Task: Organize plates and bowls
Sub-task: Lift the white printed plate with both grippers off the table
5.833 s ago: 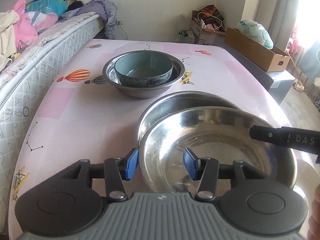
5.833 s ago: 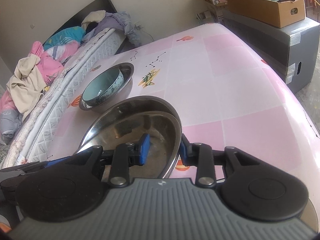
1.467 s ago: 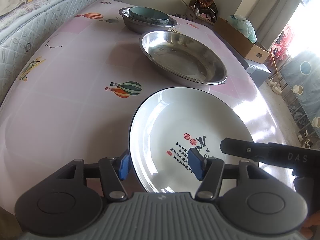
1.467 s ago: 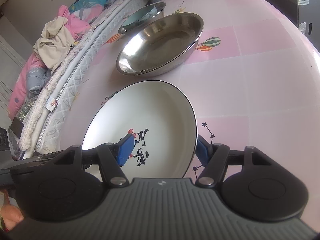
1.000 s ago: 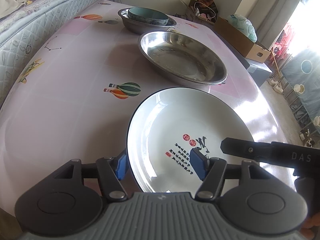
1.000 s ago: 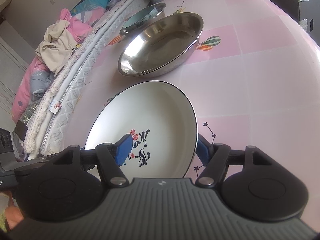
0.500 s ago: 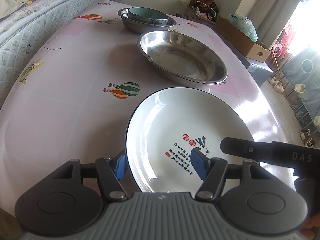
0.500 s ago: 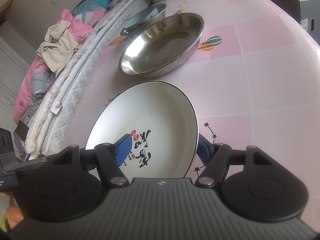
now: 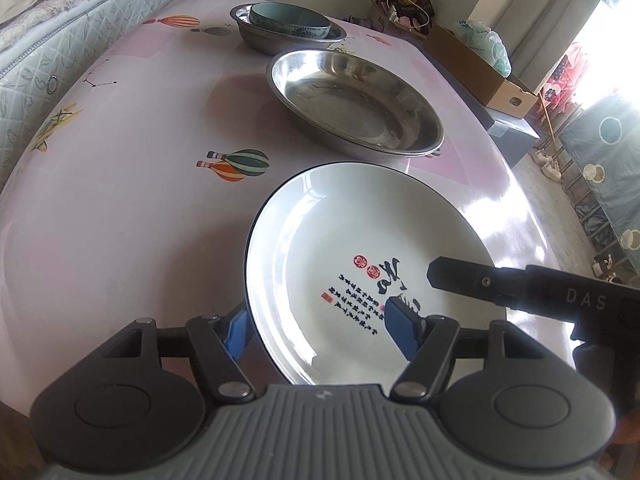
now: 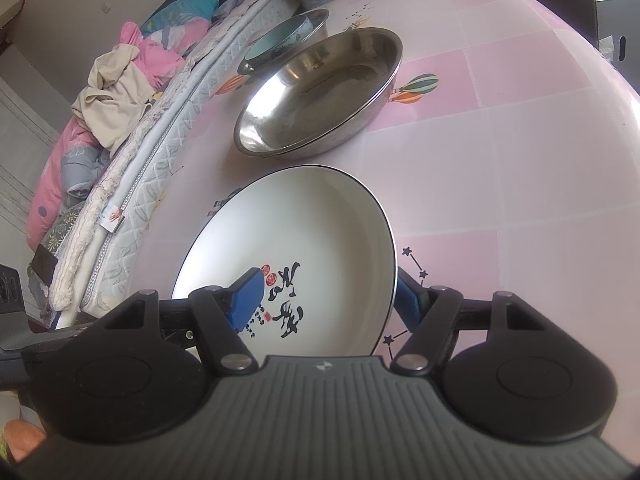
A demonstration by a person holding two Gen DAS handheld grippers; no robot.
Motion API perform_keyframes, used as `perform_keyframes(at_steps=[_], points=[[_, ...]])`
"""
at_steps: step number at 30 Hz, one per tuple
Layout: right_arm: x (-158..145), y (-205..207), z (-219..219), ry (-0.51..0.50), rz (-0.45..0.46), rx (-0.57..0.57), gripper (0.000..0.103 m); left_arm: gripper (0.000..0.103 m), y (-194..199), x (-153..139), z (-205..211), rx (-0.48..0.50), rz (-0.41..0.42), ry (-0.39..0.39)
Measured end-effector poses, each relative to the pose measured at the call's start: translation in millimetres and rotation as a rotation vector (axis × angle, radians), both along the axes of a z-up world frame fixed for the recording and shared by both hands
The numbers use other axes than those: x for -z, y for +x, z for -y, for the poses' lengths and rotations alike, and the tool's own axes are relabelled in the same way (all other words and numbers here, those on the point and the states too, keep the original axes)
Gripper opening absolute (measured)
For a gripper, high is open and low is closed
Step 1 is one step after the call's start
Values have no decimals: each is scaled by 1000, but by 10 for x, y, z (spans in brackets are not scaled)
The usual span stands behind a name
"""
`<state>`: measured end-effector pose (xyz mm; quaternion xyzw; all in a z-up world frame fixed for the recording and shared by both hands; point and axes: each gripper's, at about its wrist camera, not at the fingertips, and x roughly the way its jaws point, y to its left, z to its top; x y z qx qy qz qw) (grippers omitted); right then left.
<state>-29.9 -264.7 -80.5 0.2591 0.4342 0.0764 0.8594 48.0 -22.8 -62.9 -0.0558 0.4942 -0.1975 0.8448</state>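
A white plate [image 9: 340,240] [image 10: 320,220] with a black rim and calligraphy lies at the near end of the pink table [image 9: 120,200]. My left gripper [image 9: 320,320] straddles its left rim. The jaws are opening, one pad outside the rim and one over the plate's inside, neither pressing. My right gripper [image 10: 326,300] stands open astride the opposite rim. Beyond the plate sit stacked steel pans [image 9: 356,104] [image 10: 320,92]. Farther back, a teal bowl [image 9: 290,18] [image 10: 280,38] rests in a steel bowl [image 9: 256,38].
A quilted mattress [image 9: 60,20] runs along the table's left side with piled clothes [image 10: 116,80] on it. A cardboard box [image 9: 480,68] stands on a grey cabinet past the table's right edge. Floor clutter lies to the right.
Earlier both grippers held a steel pan; it now sits on the other pan, and the white plate is between the jaws. Over the last second the left jaws spread slightly.
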Motion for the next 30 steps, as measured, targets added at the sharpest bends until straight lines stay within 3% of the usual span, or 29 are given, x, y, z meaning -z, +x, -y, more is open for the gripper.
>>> perform_keyframes(at_steps=[30], points=[[17,11,67,8,-2,20,69,70,-104,3,60,30,0,1]])
